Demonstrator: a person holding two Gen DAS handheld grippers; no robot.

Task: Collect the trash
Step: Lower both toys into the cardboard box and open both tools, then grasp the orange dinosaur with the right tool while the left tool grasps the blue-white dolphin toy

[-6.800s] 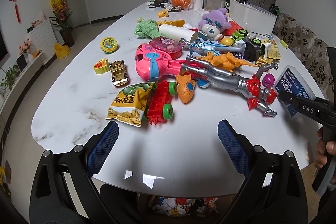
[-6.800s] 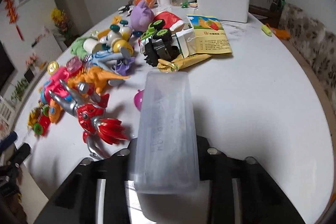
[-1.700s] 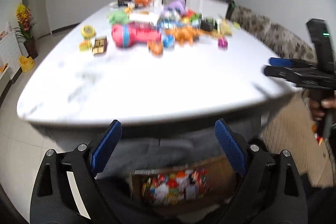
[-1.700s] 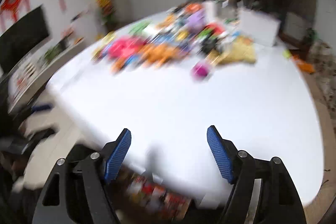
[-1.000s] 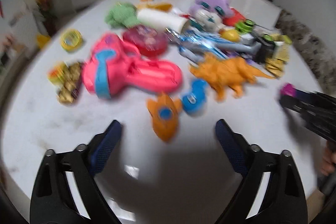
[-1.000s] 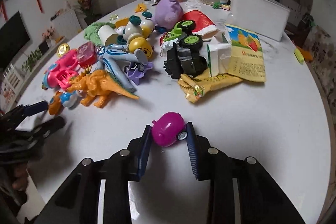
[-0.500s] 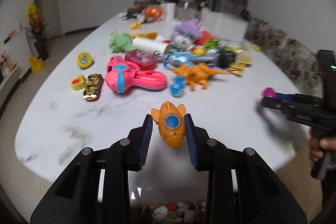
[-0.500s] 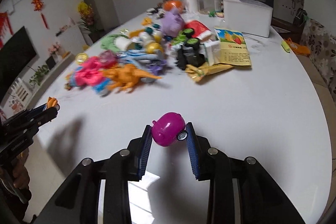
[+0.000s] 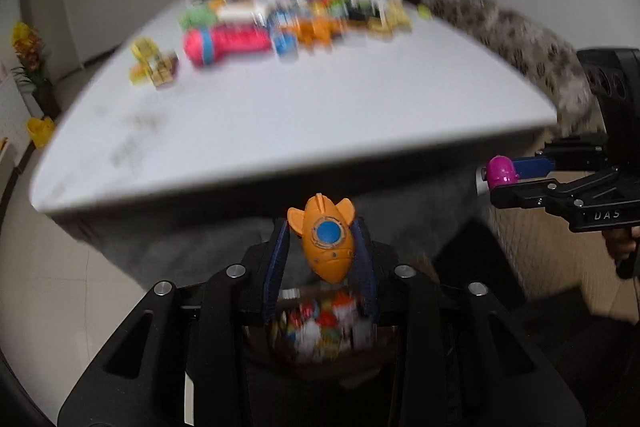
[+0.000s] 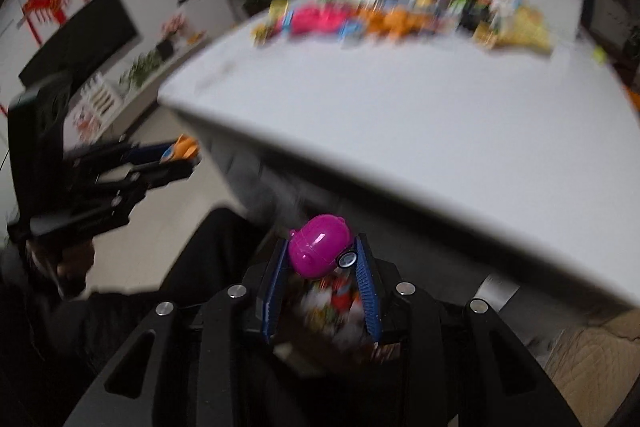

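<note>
Drop-off step: both toys carried off the surface [image 9: 280,115], over the box [image 9: 320,327] of collected bits below its edge (box blurred). Left gripper [image 9: 320,255] opening, orange rocket [image 9: 326,239] between its pads. Right gripper [image 10: 320,259] opening slightly around the pink pig [image 10: 320,245]. Next: let both fall into the box.

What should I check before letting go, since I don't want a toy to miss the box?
1. The orange rocket sits between the pads of the left tongs, jaws opening: ok.
2. The pink pig is pinched by the right tongs: ok.
3. Both tongs are off the table, beyond its edge: ok.
4. The box shows below both tongs: ok.
5. Toys centred over the box opening: cannot tell, blurred.
6. Tongs apart from each other: ok.
</note>
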